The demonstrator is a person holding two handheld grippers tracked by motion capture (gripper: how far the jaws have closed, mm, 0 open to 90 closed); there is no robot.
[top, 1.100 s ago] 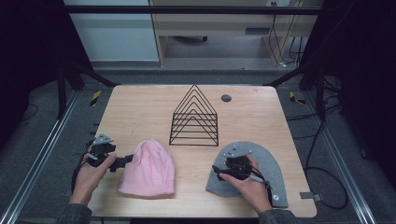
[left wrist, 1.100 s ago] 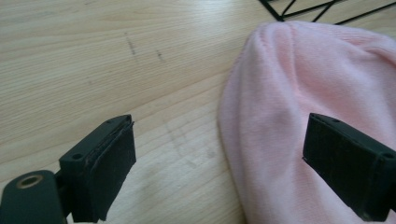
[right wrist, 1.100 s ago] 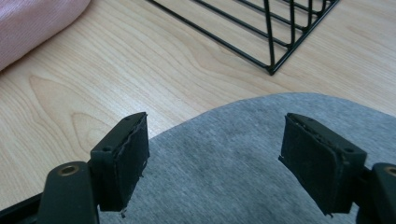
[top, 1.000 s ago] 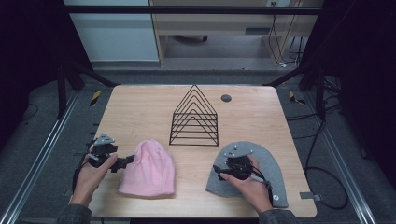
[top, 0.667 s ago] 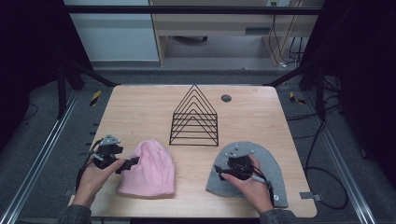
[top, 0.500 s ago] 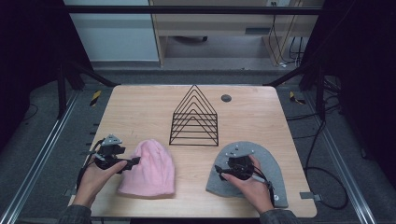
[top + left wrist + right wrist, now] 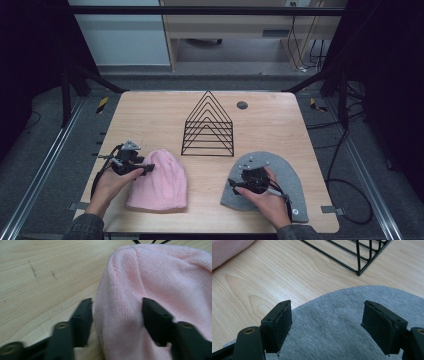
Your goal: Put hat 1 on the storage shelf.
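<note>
- High view: a pink knit hat is lying flat at the lower left of the wooden bench, its long axis running up and down the frame, rounded crown toward the top and straight open edge toward the bottom.
- A grey hat is lying at the lower right, dome pointing up the frame too; its near part is being covered by the person's right hand.
- A black wire rack with a triangular outline is standing at the centre, behind and between the two hats, and a small dark round thing is sitting just upper right of it; what it is cannot be made out.
- The left gripper is reaching in from the left against the pink hat's upper left edge; the right gripper is sitting over the grey hat's left part. How far either is parted is too small to tell here.
- Left gripper view: the left gripper is standing well apart, straddling a raised fold of the pink hat; the right-hand jaw is pressing on the knit, the left-hand one is sitting at the hat's edge, and nothing is being clamped. Bare bench is filling the left half.
- Right gripper view: the right gripper is spread wide over the grey hat, gripping nothing. The rack's lower corner is cut off at the top, and a sliver of the pink hat is showing at the upper left.
</note>
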